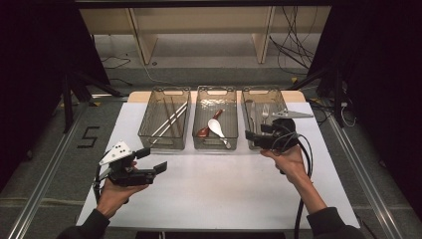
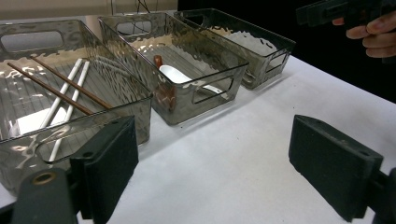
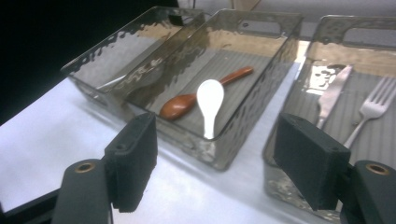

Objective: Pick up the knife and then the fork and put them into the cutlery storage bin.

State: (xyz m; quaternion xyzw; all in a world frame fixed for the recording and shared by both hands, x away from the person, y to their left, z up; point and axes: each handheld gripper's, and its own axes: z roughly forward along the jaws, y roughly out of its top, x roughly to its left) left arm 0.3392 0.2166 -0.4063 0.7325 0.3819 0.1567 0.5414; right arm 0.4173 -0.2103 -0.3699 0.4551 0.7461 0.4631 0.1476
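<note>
While hovering at the right bin's (image 1: pixel 247 102) near wall, right gripper (image 1: pixel 252 137) empty, jaws wide apart (fork (image 3: pixel 372 109), knife (image 3: pixel 332 94) inside); left gripper (image 1: pixel 152 159) likewise agape over table (image 1: pixel 214 184).

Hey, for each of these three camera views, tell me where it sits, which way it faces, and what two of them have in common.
High view: above the person's side, looking forward and down on the white table; both forearms, left tongs and right tongs show.
Left gripper view: rides the left tongs, looking across the table at three bins; its black jaws stand apart.
Right gripper view: rides the right tongs, facing the middle bin; jaws apart, empty.
Shared: both gripper views show the white spoon and brown spoon.
</note>
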